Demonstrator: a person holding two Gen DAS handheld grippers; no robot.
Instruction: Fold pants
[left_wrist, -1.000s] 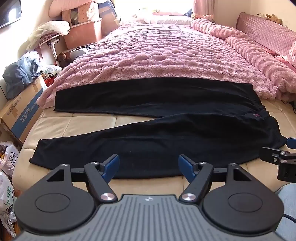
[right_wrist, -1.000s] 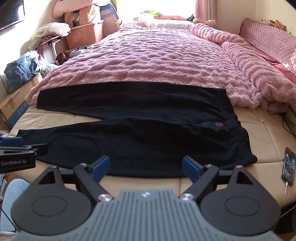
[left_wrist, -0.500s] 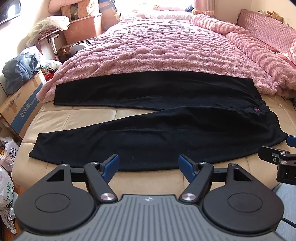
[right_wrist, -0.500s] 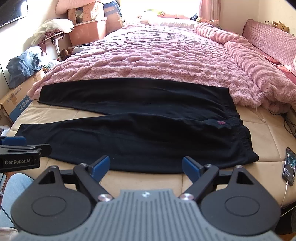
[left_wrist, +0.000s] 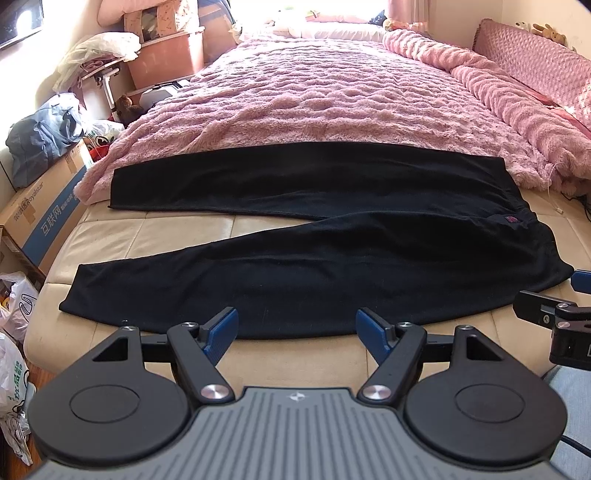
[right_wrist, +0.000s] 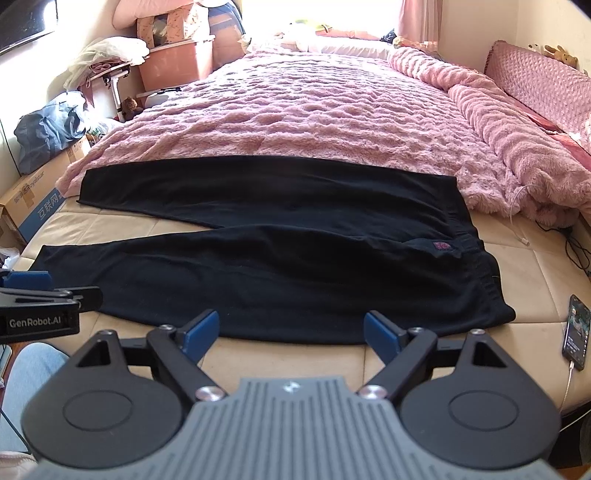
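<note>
Lying flat and unfolded across the foot of the bed (left_wrist: 155, 236), the black pants (left_wrist: 332, 258) have legs splayed apart. Left gripper (left_wrist: 295, 328) and right gripper (right_wrist: 291, 330) hover wide open, empty; every fold remains.

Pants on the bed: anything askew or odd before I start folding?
The black pants lie flat but the legs splay apart in a V toward the left, not stacked. A phone on its charging cable sits near the waistband at the mattress edge. Both grippers, left and right, are open and empty.
</note>
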